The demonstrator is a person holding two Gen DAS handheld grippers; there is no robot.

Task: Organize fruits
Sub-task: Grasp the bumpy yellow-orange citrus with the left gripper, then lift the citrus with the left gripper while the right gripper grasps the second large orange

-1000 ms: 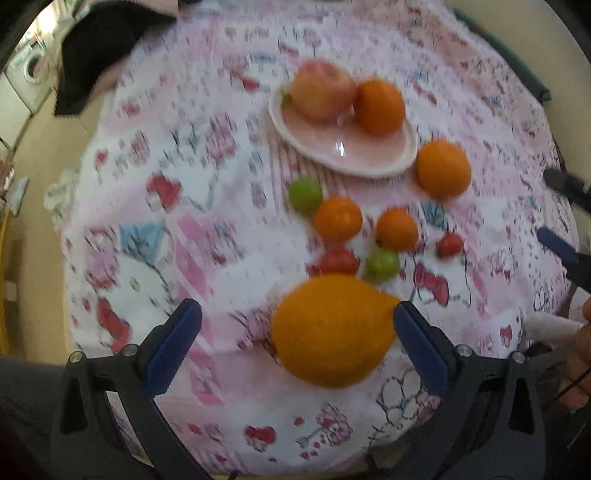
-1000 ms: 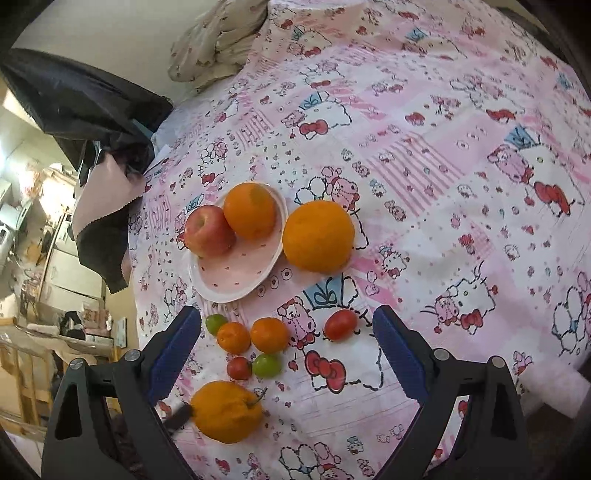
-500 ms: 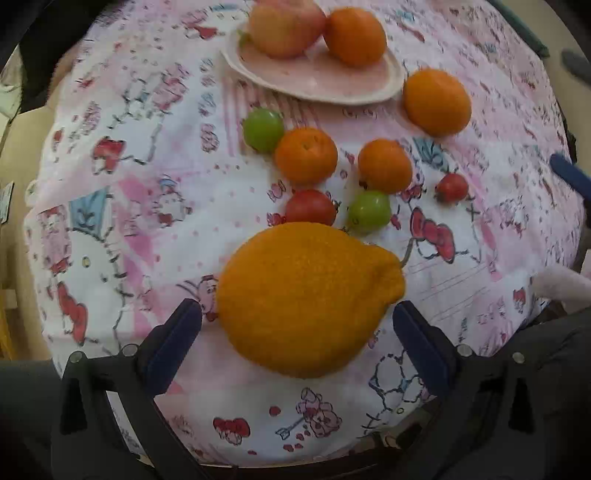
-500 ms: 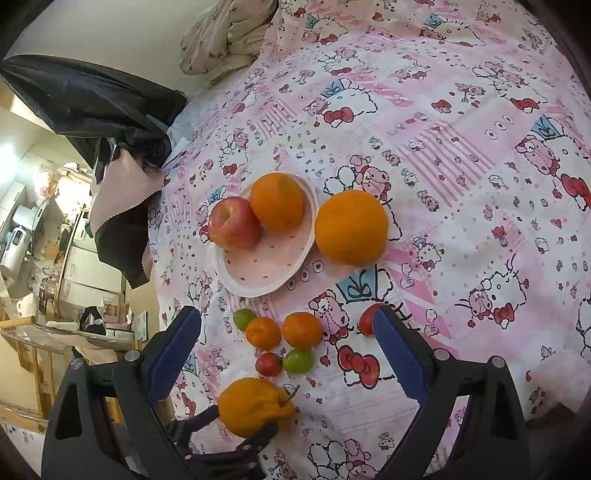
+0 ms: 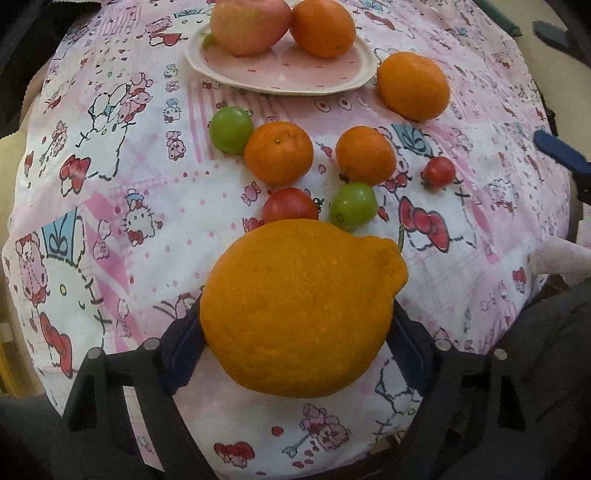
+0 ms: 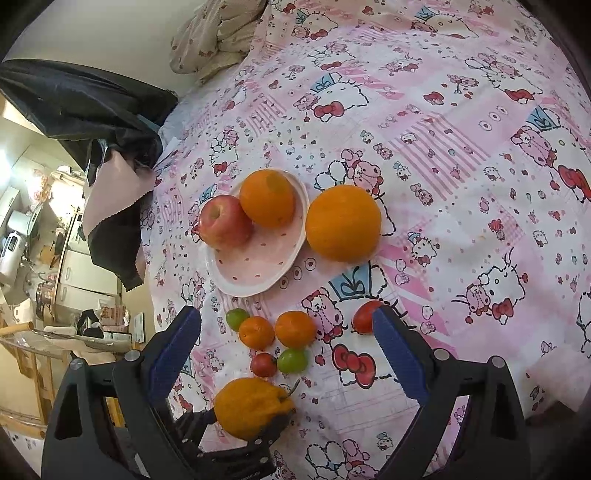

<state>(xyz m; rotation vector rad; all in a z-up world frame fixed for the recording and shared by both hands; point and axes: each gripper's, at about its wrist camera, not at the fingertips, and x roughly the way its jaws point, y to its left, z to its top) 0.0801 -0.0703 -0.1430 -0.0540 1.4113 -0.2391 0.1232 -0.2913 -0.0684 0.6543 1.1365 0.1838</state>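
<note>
The left tool (image 5: 295,328) has just been closing its jaws, and its blue pads now press against both sides of the big knobbly orange fruit (image 5: 303,306), which sits on the pink cartoon-print cloth (image 5: 110,206) at the near edge of the surface (whether a bed or a worktop lies under the cloth I cannot tell). Just beyond it lie two small oranges (image 5: 279,153), two green fruits (image 5: 353,204) and two red tomatoes (image 5: 290,206), then a pink plate (image 5: 280,74) holding an apple (image 5: 249,24) and an orange (image 5: 322,26), with another large orange (image 5: 413,85) beside the plate. The right tool (image 6: 288,332) hangs above the small fruits with its jaws wide apart and nothing between them.
</note>
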